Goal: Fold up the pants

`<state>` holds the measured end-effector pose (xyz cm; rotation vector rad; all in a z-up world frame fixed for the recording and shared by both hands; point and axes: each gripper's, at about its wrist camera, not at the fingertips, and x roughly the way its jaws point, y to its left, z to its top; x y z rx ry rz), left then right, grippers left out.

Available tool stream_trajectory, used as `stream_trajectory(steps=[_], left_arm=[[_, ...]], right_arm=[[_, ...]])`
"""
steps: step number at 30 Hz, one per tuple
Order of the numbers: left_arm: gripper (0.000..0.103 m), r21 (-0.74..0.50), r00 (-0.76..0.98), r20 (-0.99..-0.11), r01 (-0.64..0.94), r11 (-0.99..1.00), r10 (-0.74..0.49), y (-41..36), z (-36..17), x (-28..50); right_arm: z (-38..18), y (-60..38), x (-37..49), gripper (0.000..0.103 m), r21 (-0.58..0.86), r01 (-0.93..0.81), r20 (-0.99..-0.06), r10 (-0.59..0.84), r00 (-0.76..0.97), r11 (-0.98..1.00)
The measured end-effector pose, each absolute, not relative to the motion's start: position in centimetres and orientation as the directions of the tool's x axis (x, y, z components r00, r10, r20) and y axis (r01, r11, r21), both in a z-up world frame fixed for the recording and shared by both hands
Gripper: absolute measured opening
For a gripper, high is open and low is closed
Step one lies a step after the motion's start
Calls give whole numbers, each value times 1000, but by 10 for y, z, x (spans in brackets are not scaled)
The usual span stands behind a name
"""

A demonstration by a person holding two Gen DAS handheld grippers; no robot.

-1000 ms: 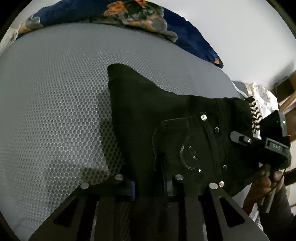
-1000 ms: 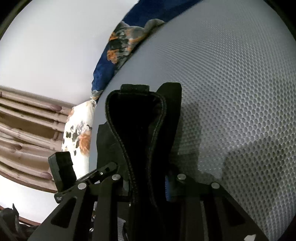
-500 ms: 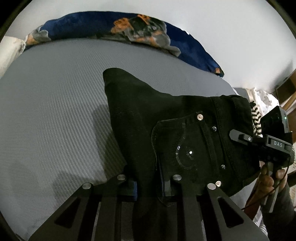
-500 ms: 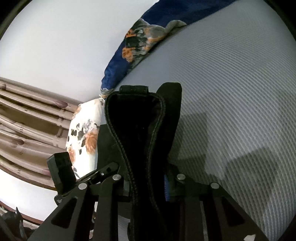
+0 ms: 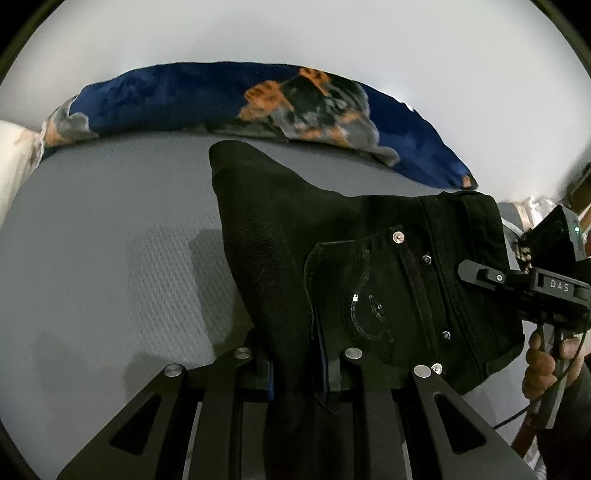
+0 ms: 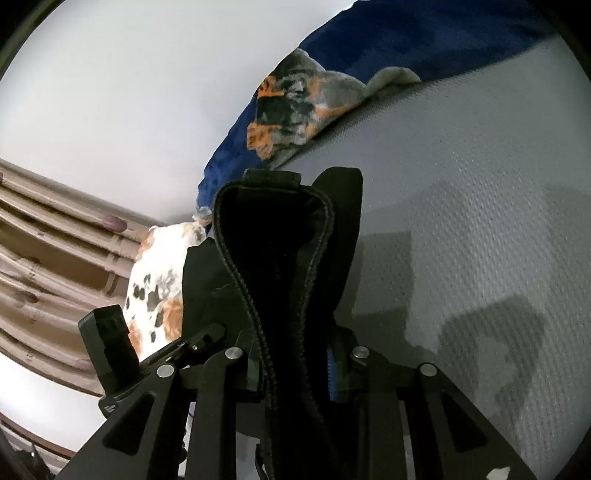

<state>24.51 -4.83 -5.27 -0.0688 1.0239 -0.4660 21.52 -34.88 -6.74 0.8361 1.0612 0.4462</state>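
Left gripper (image 5: 299, 363): jaws narrow, clamped on a fold of the black pants (image 5: 332, 266). Cloth fills the gap between the fingers (image 5: 351, 369); blue pad edges show against the fabric on both sides.

Right gripper (image 6: 295, 363): jaws narrow, clamped on the pants (image 6: 280, 258) at a thick stitched edge that loops up between the fingers (image 6: 225, 365). A blue pad shows at the right finger.

In the left wrist view the right gripper (image 5: 517, 284) reaches in from the right edge and grips the pants near the waistband, with a hand (image 5: 546, 362) around its handle.

Pants location: held up between the two grippers over the grey bed (image 5: 103, 258), casting shadows on it. Whether any part touches the bed cannot be told.

Materials:
- Pants: black denim, heavy seams, metal rivets, back pocket (image 5: 354, 295) with a curved sequin pattern.
- Bed: grey cover with fine honeycomb mesh texture.
- Blanket (image 5: 229, 99): blue, plush, orange and grey print, bunched along the far edge of the bed against a plain white wall (image 5: 295, 33).
- Pillow (image 6: 159, 288): white with dark and orange spots, beside a ridged wooden headboard (image 6: 55, 258).
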Motion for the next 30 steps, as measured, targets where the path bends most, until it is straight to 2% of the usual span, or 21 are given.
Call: stream_trajectory(steps=[10, 13, 15, 17, 23, 30], left_arm=[[18, -241, 417, -833, 318, 917, -364, -51, -84, 299], [30, -230, 417, -841, 301, 925, -345, -47, -100, 299], [46, -214, 427, -843, 291, 933, -326, -44, -105, 296], [51, -205, 427, -850, 273, 940, -309, -41, -109, 292], [55, -147, 454, -856, 241, 960, -245, -34, -100, 263], [55, -7, 536, -838, 179, 984, -103, -26, -70, 203]], right_arm=[[-94, -341, 258, 23, 705, 97, -666, 609, 431, 703], [-106, -337, 259, 30, 604, 123, -752, 512, 415, 787], [-108, -335, 258, 41, 547, 120, -786, 459, 414, 829], [-109, -333, 253, 46, 487, 120, -820, 405, 404, 865], [-103, -332, 229, 50, 393, 122, -858, 316, 405, 911], [-54, -316, 188, 52, 295, 84, -842, 218, 494, 952]])
